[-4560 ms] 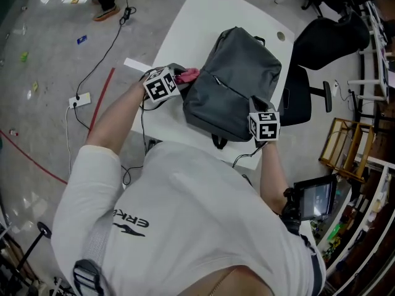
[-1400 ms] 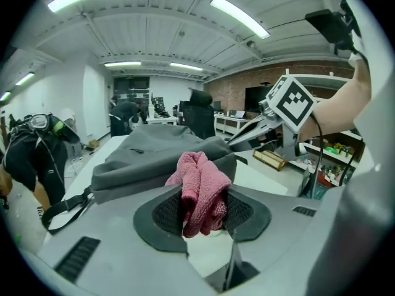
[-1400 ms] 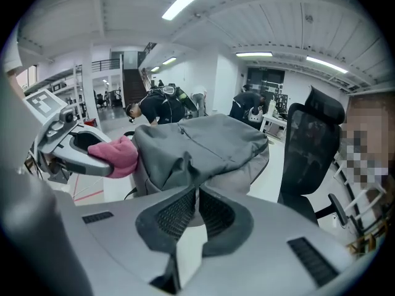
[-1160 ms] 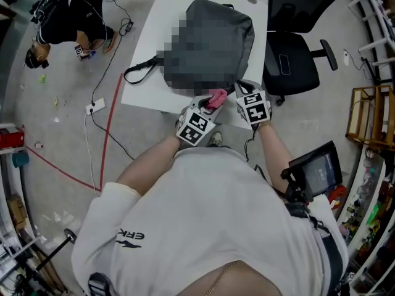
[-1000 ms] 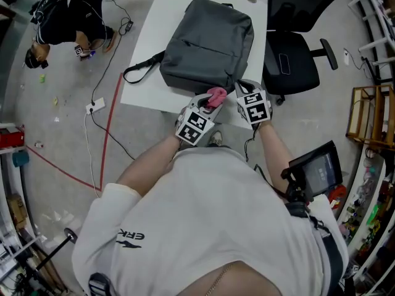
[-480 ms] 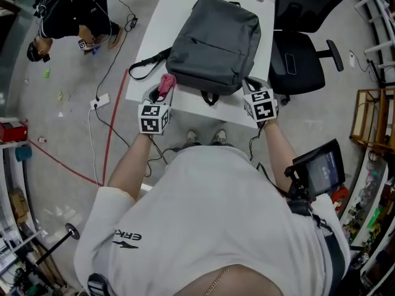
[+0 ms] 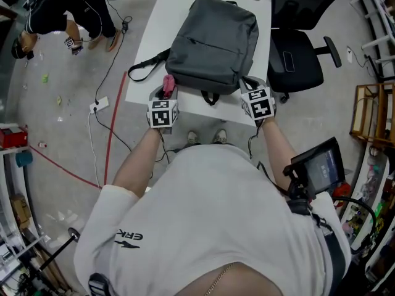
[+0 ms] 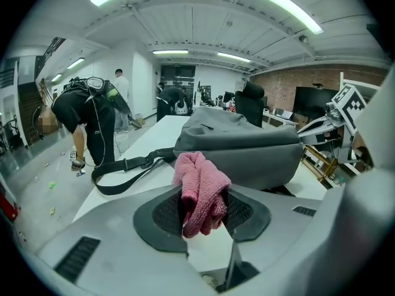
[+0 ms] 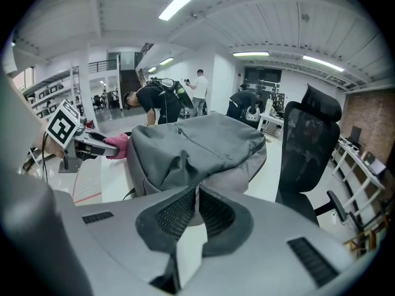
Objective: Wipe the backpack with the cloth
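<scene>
A grey backpack point(image 7: 213, 39) lies flat on the white table point(image 7: 179, 5), its black strap point(image 7: 145, 69) trailing off to the left. My left gripper point(image 7: 165, 97) is at the table's near edge, just left of the bag's near corner, shut on a pink cloth point(image 7: 168, 83). In the left gripper view the cloth point(image 8: 199, 190) is bunched between the pads, with the backpack point(image 8: 247, 147) right behind it. My right gripper point(image 7: 254, 94) is at the bag's near right corner. In the right gripper view its jaws are shut on a fold of the backpack point(image 9: 191, 150).
A black office chair point(image 7: 296, 48) stands against the table's right side. A person in black point(image 7: 55, 8) bends over on the floor at the far left, near cables point(image 7: 105, 60). A small screen point(image 7: 316, 165) and a wooden rack point(image 7: 370, 113) are at the right.
The left gripper carried the pink cloth from beside the right gripper leftwards to the bag's near left corner, then came slightly back in. The right gripper stayed at the bag's near right corner.
</scene>
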A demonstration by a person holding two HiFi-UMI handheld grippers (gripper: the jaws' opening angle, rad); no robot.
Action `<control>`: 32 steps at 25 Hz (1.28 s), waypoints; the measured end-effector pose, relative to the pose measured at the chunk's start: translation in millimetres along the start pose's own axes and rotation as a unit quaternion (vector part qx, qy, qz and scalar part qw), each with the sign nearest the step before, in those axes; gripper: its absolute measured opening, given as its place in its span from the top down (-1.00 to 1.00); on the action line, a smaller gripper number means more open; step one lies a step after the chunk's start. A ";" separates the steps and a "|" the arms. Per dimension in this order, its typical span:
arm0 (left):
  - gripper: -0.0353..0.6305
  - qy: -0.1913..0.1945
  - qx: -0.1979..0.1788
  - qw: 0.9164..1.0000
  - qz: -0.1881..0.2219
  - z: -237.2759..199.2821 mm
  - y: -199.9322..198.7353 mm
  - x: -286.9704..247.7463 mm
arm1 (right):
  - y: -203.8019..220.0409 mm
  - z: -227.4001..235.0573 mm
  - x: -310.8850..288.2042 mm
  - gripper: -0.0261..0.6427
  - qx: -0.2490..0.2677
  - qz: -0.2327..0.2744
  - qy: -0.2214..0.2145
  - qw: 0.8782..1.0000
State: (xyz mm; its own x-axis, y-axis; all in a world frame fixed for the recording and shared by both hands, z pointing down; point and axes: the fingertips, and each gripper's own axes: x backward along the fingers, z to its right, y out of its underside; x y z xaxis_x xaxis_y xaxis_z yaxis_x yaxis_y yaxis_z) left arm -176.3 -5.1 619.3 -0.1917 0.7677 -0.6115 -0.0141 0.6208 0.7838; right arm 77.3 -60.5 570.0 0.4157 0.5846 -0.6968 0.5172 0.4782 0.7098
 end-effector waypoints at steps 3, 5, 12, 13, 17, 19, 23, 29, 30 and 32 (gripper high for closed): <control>0.50 0.010 -0.005 1.000 -0.001 7.9 -0.7 2.3 | -1.9 -0.3 -0.4 0.90 -0.002 -0.001 0.006 1.000; 0.50 0.017 -0.011 1.000 0.000 15.4 -2.8 5.0 | -2.3 1.8 0.8 0.90 -0.006 -0.002 0.011 1.000; 0.50 0.082 -0.049 0.995 0.001 71.1 -0.6 17.0 | 2.7 -0.3 9.2 0.90 -0.013 -0.001 0.016 1.000; 0.50 0.097 -0.057 0.994 0.001 84.5 -0.9 15.6 | 3.3 -0.3 9.1 0.90 -0.013 -0.001 0.016 1.000; 0.50 0.157 -0.088 0.984 -0.002 142.5 -2.3 6.1 | 5.5 -1.1 7.1 0.90 -0.010 -0.002 0.013 1.000; 0.50 0.188 -0.104 0.977 -0.004 170.7 -4.8 2.0 | 6.4 -1.5 5.7 0.90 -0.007 -0.003 0.011 1.000; 0.50 0.228 -0.128 0.965 -0.007 208.4 -11.8 -5.6 | 7.4 -3.0 3.7 0.90 -0.004 -0.009 0.007 1.000; 0.50 0.243 -0.132 0.961 -0.006 216.2 -13.3 -7.2 | 9.7 -2.6 3.7 0.90 -0.007 -0.009 0.007 1.000; 0.50 0.242 -0.130 0.962 -0.002 210.6 -13.0 -5.9 | 10.1 -2.3 3.9 0.90 -0.008 -0.008 0.007 1.000; 0.50 0.234 -0.119 0.965 0.006 190.5 -13.2 0.3 | 10.0 -2.3 4.3 0.90 -0.010 -0.007 0.008 1.000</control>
State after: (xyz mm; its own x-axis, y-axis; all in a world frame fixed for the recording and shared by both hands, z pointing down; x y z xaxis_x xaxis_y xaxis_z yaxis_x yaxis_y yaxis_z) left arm 10.8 17.2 588.1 -0.6150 0.5843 -0.5295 -0.2230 0.5153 0.8275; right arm 82.5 -51.6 574.3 0.3967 0.5870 -0.7058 0.5075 0.5004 0.7014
